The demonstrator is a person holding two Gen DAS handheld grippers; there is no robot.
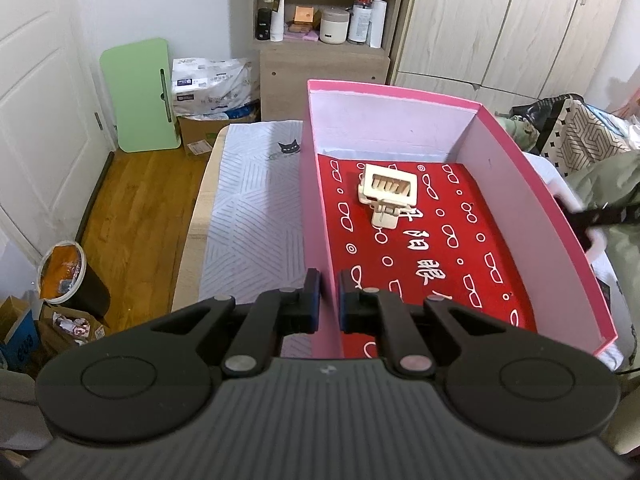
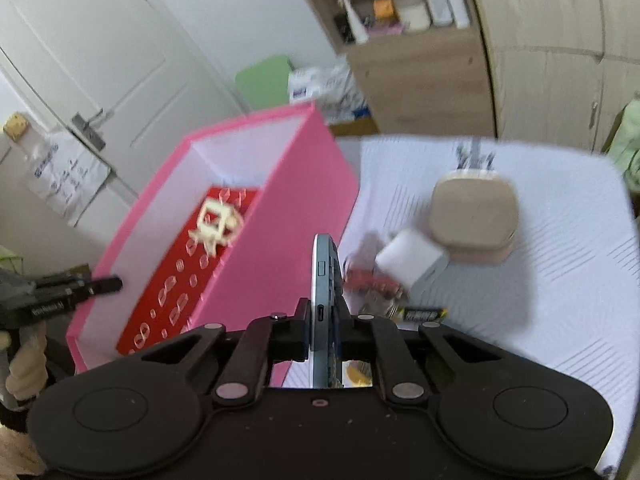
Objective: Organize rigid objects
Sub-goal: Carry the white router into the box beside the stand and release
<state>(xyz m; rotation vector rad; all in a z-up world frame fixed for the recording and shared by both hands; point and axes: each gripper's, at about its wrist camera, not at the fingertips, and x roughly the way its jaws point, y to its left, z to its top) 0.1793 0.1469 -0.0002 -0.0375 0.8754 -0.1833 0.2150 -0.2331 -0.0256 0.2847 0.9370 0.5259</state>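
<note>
jaws on box wall [image 1: 320, 216] (phone [image 2: 326, 280] right)

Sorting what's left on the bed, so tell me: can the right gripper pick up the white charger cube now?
Probably not: the right gripper is shut on a phone, though the white charger cube lies unobstructed.

box [image 1: 540, 200]: open top, red floor bare around cream clip [image 1: 387, 194] | left gripper [image 1: 329, 300]: fingers astride near-left wall, closed on it | bed [image 2: 560, 280]: tan case [image 2: 472, 216], white cube [image 2: 412, 266], battery [image 2: 422, 314] crowd beside box; right of them bare
</note>
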